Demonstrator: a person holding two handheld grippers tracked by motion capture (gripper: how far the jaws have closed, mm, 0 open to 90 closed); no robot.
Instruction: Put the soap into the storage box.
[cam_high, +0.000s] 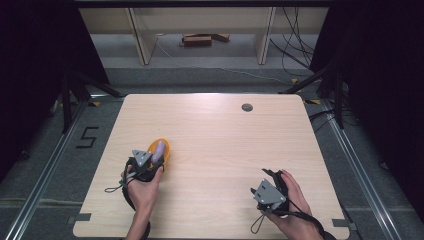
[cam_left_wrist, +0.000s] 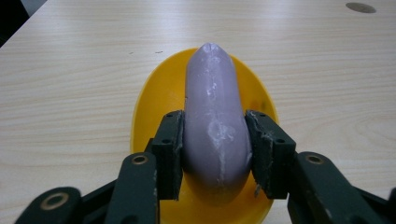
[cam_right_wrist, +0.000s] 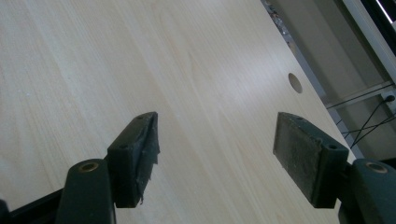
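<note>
A pale purple, sausage-shaped object (cam_left_wrist: 214, 116) lies lengthwise in a yellow oval dish (cam_left_wrist: 154, 107) on the wooden table. My left gripper (cam_left_wrist: 214, 154) is shut on the purple object, one pad on each of its sides near its close end. In the high view the left gripper (cam_high: 150, 161) sits at the table's left, with the purple object (cam_high: 159, 148) and yellow dish (cam_high: 165, 146) just beyond it. My right gripper (cam_right_wrist: 215, 156) stands open over bare table, nothing between its pads. It is held at the table's front right (cam_high: 272, 176).
A round grey grommet hole (cam_high: 247, 107) sits near the table's far edge, right of centre (cam_right_wrist: 294, 82). Beyond the table are shelving legs, cables and black stands on the floor. The table's right edge (cam_right_wrist: 299, 51) runs close to the right gripper.
</note>
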